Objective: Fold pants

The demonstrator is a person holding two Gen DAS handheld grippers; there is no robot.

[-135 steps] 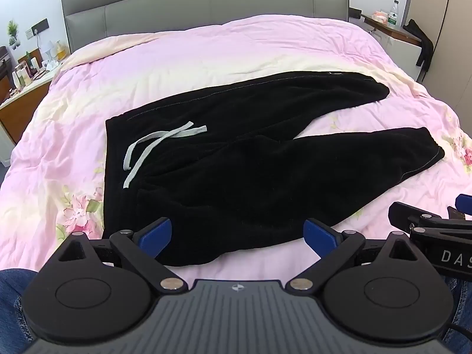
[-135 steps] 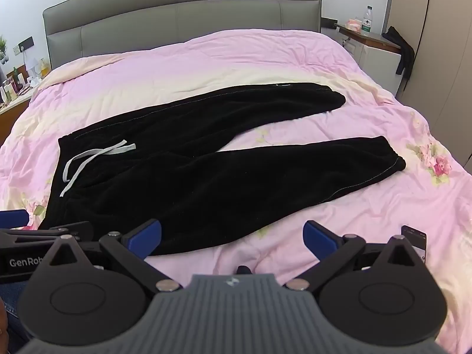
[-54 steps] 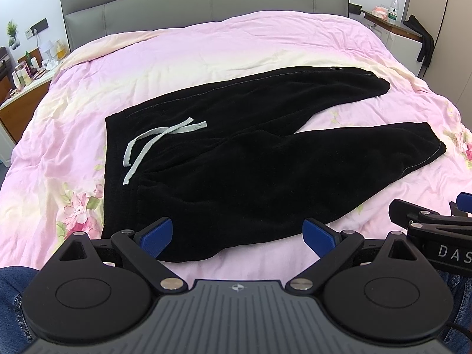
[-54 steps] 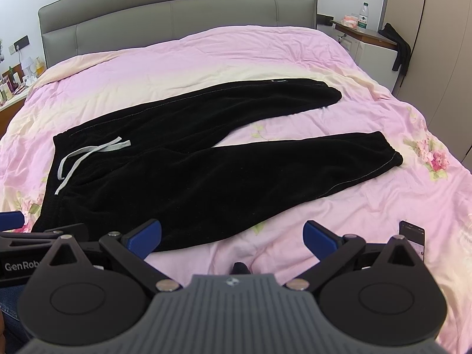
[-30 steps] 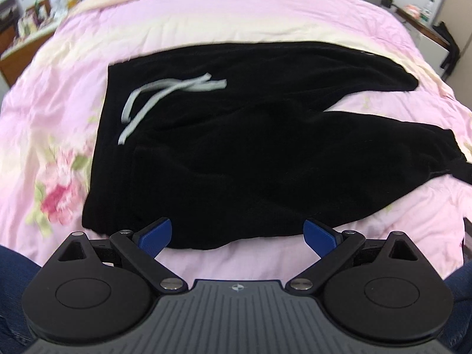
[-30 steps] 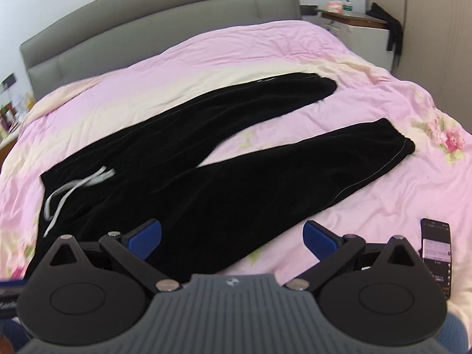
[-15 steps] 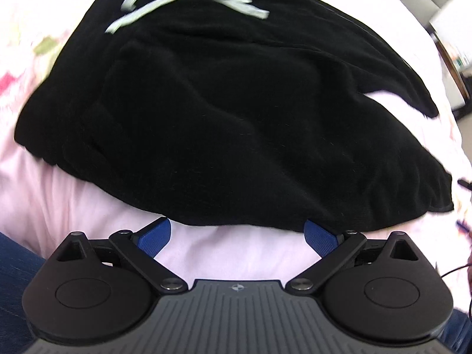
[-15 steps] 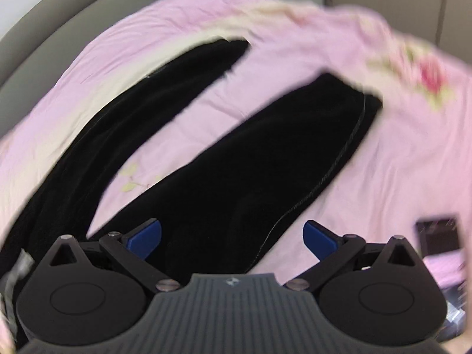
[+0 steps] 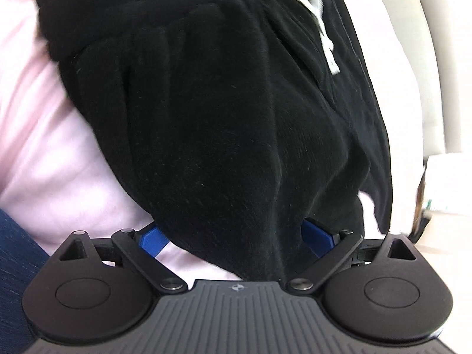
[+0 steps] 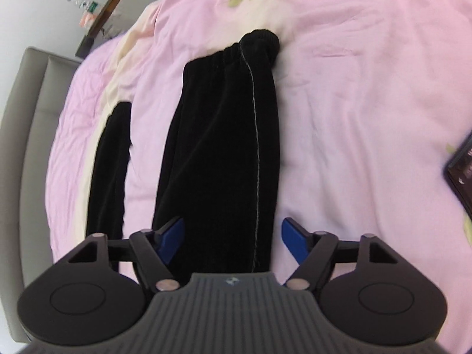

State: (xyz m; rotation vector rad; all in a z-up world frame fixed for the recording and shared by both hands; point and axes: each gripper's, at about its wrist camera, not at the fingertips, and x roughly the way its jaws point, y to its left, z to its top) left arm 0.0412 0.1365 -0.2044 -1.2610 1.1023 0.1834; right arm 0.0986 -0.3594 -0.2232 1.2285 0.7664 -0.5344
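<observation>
Right tongs [image 10: 233, 240] closing astride pants [image 10: 218, 147] leg edge, pink bedspread [image 10: 354, 118] alongside

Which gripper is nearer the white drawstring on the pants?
Left. The left gripper straddles the waist end, below the drawstring. The right gripper, jaws closing, straddles a leg; no drawstring there.

Bare pink bedspread [image 10: 354, 118] lies open right of the black pants [image 10: 221, 147] leg and in the strip between both legs, with only a phone [image 10: 461, 171] at the far right edge
</observation>
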